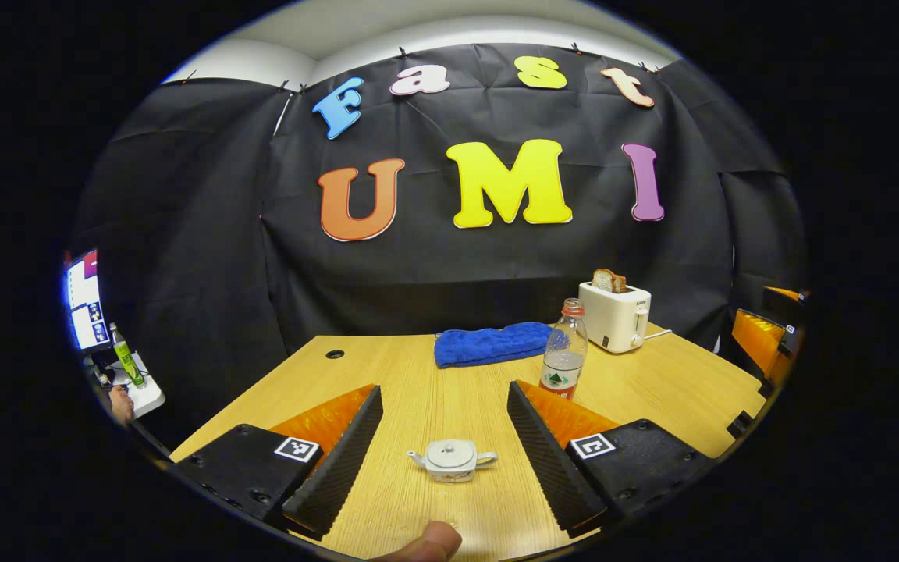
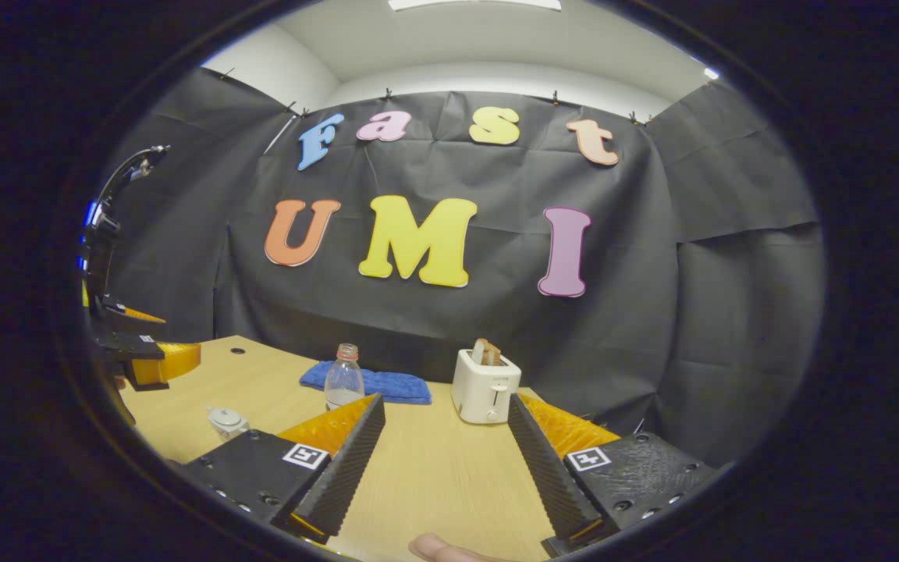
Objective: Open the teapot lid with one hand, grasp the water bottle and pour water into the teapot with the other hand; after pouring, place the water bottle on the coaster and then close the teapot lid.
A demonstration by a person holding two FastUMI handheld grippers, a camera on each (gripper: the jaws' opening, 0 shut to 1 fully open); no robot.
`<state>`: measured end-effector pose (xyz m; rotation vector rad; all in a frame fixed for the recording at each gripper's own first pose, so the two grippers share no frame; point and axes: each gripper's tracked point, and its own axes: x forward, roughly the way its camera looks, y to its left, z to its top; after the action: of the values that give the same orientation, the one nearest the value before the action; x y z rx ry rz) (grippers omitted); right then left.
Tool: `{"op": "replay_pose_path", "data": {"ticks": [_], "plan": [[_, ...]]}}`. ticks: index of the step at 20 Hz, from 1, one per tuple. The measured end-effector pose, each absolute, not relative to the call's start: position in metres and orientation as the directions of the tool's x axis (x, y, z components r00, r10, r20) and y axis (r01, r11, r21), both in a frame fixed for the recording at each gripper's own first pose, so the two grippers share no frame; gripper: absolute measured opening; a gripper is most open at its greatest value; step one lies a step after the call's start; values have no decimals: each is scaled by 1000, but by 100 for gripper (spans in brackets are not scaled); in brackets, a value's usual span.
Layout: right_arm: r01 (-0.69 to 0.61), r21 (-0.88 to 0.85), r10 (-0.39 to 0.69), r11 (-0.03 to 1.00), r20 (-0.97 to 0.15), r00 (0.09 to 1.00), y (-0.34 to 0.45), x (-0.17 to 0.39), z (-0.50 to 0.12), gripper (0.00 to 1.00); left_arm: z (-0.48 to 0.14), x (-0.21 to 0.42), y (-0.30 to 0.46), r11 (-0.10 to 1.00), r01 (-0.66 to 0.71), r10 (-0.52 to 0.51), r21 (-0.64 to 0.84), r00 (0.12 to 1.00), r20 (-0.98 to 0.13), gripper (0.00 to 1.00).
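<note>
A small white teapot [image 1: 452,459] with its lid on stands on the wooden table [image 1: 434,367]. It shows between the spread fingers of my left gripper [image 1: 443,389], which is open and touches nothing. A clear water bottle [image 1: 564,350] with a red neck ring stands upright farther back on the right. In the right gripper view the bottle [image 2: 343,378] and the teapot [image 2: 226,421] sit to the left. My right gripper [image 2: 446,400] is open and empty over bare table [image 2: 434,468]. The left gripper [image 2: 145,351] appears at the far left there, and the right gripper [image 1: 769,336] at the right edge of the left gripper view.
A folded blue towel [image 1: 488,343] lies at the back of the table. Beside it stands a white toaster [image 1: 615,312] with bread in its slot. A cable hole [image 1: 335,353] sits at the back left. A screen [image 1: 83,300] and a green bottle [image 1: 126,355] stand off the table's left side.
</note>
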<state>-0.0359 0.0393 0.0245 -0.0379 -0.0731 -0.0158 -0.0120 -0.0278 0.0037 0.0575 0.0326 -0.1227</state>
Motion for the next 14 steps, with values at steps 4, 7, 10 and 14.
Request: {"op": "replay_pose_path", "data": {"ticks": [4,7,10,14], "plan": [[14,-37,-11,999,75,997,38,-37,25,95,16,-26,-29,992,122,-122,39,992,21,100],[22,-19,-21,1000,58,998,32,-35,22,98,27,-35,-35,990,140,-142,26,987,71,100],[39,-5,-38,999,50,998,25,-32,21,95,35,-39,-35,990,141,-143,29,984,110,100],[29,-8,-28,1000,42,999,28,-31,18,95,33,-39,-34,990,142,-144,24,983,111,100]]}}
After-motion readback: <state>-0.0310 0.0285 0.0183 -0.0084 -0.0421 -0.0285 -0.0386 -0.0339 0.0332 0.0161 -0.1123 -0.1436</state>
